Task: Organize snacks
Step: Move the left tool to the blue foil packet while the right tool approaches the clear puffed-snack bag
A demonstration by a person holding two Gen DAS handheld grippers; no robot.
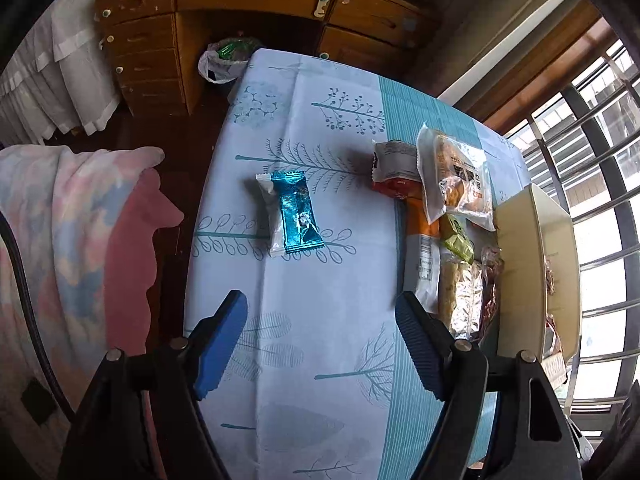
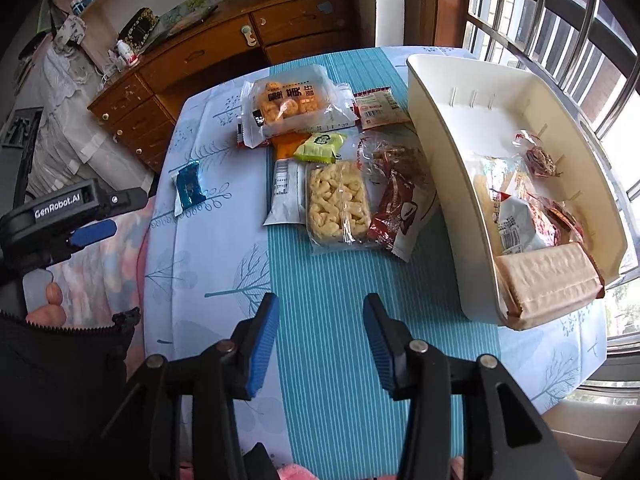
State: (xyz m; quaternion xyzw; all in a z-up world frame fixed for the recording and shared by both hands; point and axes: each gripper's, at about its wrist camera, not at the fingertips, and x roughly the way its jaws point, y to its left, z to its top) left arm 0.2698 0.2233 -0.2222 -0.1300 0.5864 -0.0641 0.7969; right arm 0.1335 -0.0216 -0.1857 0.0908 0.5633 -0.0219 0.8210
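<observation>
A blue foil snack packet lies alone on the tablecloth, ahead of my open, empty left gripper; it also shows in the right wrist view. A cluster of snacks lies mid-table: a clear pack of yellow puffs, a dark red packet, a small green packet, a white-orange packet and a large pack of fried bites. A cream bin on the right holds several snacks, with a brown cracker pack at its near end. My right gripper is open and empty, short of the cluster.
The table wears a white and teal tablecloth. A wooden desk with drawers stands beyond it, a plastic bag at its foot. A pink-blue blanket lies left of the table. Window bars are at the right.
</observation>
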